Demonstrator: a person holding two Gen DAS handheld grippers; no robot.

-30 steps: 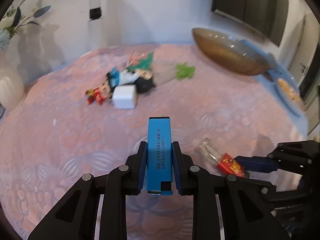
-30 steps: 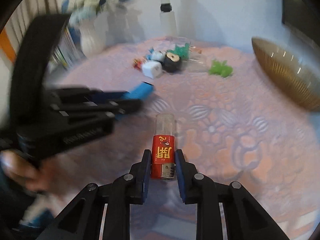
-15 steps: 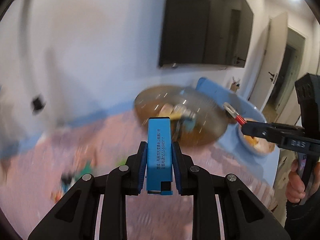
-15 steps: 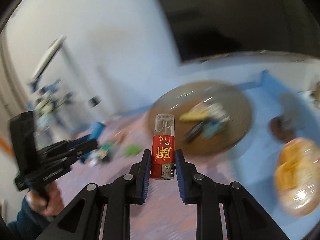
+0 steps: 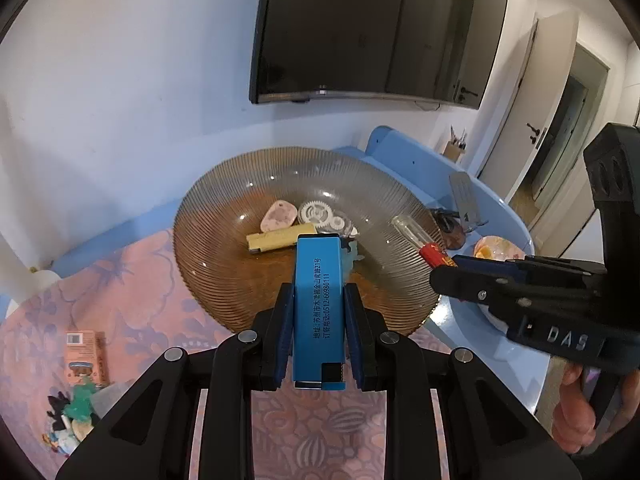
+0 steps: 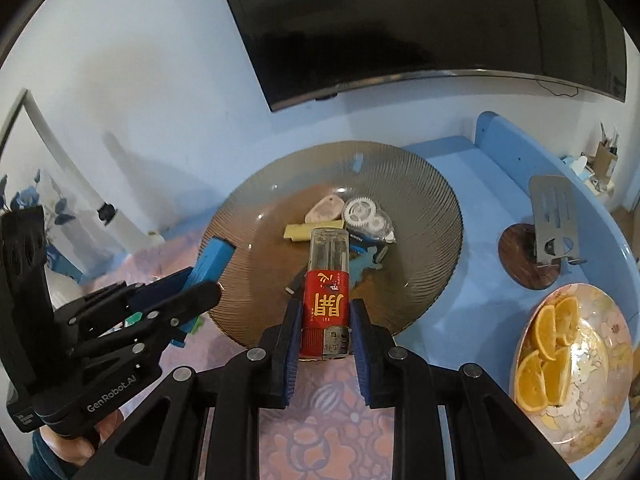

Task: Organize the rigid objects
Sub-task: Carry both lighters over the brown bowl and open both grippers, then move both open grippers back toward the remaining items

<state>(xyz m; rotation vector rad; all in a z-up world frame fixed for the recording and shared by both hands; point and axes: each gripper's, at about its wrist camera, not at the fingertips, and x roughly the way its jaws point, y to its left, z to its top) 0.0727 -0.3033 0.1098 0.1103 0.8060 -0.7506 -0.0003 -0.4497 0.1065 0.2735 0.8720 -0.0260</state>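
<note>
Left wrist view: the left gripper [image 5: 319, 312] has its jaws clamped on a blue lighter [image 5: 319, 304], the right gripper [image 6: 325, 320] on a red lighter [image 6: 326, 300], both above the ribbed glass bowl [image 5: 208, 216].

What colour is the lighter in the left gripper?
Blue lighter, with dark printed writing along it. Left wrist view shows it best.

Blue lighter [image 5: 319, 304] and red lighter [image 6: 326, 300] held over ribbed glass bowl [image 6: 436, 216]
</note>
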